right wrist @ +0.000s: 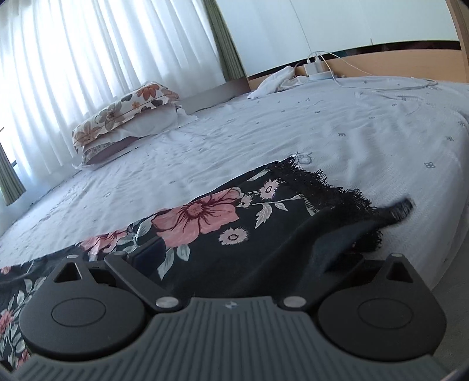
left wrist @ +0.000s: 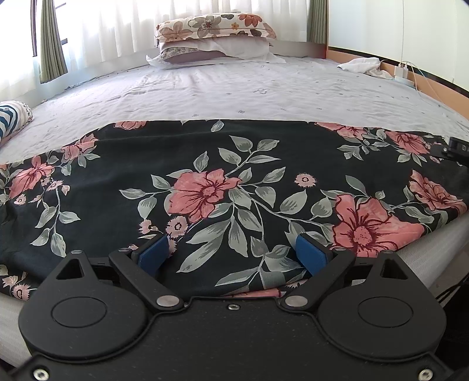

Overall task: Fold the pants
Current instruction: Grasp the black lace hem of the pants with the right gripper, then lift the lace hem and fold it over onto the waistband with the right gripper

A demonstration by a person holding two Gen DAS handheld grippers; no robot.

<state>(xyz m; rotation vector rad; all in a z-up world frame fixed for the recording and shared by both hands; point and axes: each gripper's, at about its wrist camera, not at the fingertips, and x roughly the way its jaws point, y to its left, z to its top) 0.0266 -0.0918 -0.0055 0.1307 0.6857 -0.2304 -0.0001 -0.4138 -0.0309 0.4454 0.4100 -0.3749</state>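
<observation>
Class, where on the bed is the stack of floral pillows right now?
The stack of floral pillows lies at the bed's far end against the white curtains, top centre in the left wrist view, well beyond the floral pants.

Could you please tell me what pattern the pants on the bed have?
The pants are black with pink flowers and grey-green leaves, clearest in the left wrist view.

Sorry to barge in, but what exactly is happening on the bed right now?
A person with a handheld gripper in each hand is folding black floral pants laid out on the bed. The left gripper sits open over the near edge of the fabric, not gripping it. In the right wrist view, the right gripper is at the fringed end, with dark cloth draped over one finger; whether it is clamped is unclear.
</observation>
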